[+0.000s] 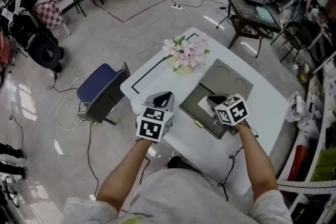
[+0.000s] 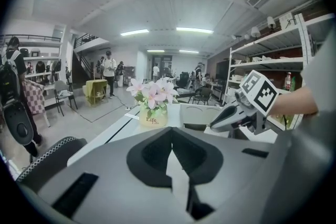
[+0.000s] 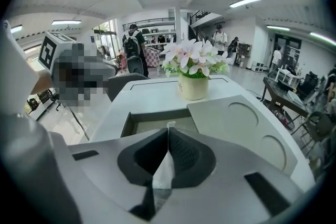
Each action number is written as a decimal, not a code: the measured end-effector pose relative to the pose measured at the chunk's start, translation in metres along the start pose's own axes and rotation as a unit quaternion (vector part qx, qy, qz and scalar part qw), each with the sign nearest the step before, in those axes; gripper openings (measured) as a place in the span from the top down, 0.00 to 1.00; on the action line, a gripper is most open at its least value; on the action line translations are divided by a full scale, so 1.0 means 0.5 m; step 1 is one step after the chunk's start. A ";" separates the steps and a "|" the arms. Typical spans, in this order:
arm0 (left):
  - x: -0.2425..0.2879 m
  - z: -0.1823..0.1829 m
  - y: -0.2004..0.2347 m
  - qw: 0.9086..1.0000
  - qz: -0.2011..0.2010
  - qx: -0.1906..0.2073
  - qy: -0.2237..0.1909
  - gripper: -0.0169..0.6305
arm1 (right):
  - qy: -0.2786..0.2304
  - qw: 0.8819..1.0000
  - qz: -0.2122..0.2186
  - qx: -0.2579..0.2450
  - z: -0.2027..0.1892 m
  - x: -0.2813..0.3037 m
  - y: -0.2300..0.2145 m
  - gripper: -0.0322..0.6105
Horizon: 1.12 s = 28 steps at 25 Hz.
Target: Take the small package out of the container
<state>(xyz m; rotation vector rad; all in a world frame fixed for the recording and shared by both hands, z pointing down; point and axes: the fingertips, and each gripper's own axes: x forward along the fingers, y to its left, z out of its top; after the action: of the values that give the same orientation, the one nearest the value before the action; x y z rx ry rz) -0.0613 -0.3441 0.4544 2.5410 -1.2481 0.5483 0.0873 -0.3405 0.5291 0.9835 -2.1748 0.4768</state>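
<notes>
An open grey container (image 1: pixel 191 107) lies on the white table (image 1: pixel 157 73), its lid (image 1: pixel 231 78) folded back to the right. My right gripper (image 1: pixel 215 100) reaches down over the box. In the right gripper view its jaws (image 3: pixel 168 129) are shut on a small clear-white package (image 3: pixel 163 171), pinched just above the container's rim (image 3: pixel 157 116). The lid (image 3: pixel 241 123) shows two round recesses. My left gripper (image 1: pixel 163 96) hovers over the table left of the box; its jaws (image 2: pixel 171 143) meet at the tips with nothing between them. The right gripper (image 2: pixel 216 124) also shows in the left gripper view.
A pot of pink flowers (image 1: pixel 185 54) stands behind the container, near the table's far edge. A dark blue chair (image 1: pixel 101 87) stands left of the table, with cables on the floor. A dark table (image 1: pixel 252 10) and shelves (image 1: pixel 320 113) stand at the right.
</notes>
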 end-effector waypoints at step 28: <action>-0.125 0.011 -0.053 0.999 -0.013 0.007 -0.040 0.97 | -0.241 0.960 -0.116 0.082 0.105 -0.274 0.108 0.93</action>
<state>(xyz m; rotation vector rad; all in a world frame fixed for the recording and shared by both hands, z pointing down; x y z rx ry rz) -0.0739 -0.2864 0.4206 2.6109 -1.2396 0.4539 0.0876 -0.2660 0.3913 1.5582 -2.4224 0.3310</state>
